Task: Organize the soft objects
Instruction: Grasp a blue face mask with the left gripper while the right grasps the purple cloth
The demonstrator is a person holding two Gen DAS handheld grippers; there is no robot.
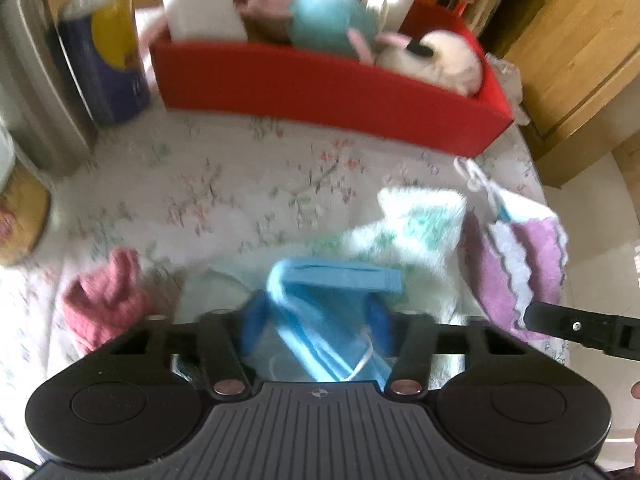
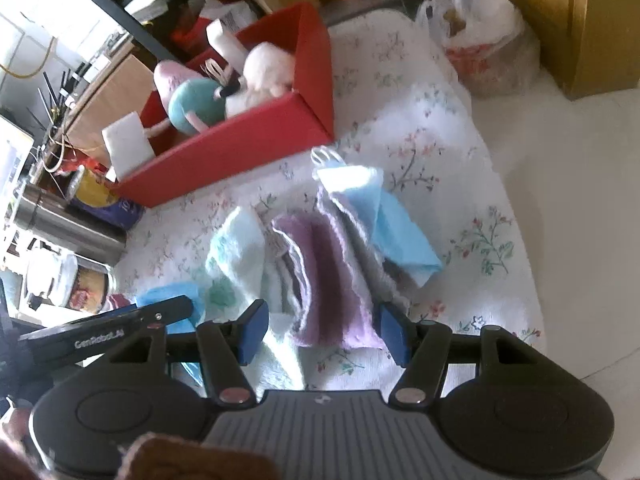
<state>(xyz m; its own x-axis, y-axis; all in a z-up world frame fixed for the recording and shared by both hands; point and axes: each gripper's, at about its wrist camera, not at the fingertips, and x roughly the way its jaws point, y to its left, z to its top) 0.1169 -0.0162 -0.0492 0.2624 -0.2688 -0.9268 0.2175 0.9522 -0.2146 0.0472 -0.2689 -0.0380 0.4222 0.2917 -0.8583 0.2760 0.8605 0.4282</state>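
Observation:
A red box (image 1: 320, 88) stands at the back of the floral-covered table and holds plush toys (image 1: 332, 20) and white blocks; it also shows in the right wrist view (image 2: 224, 152). My left gripper (image 1: 316, 320) is open around a folded blue face mask (image 1: 332, 304) lying on a white-green cloth (image 1: 416, 224). My right gripper (image 2: 324, 332) is open around the near end of a stack of purple cloths (image 2: 320, 276) with a light blue cloth (image 2: 400, 232) behind. A small pink cloth (image 1: 104, 300) lies at the left.
A blue-yellow can (image 1: 104, 52) and a steel flask (image 1: 32, 72) stand at the back left. A tin (image 2: 86, 284) sits at the left edge. A plastic bag (image 2: 480, 32) lies beyond the table's right end. Wooden furniture (image 1: 572, 52) stands to the right.

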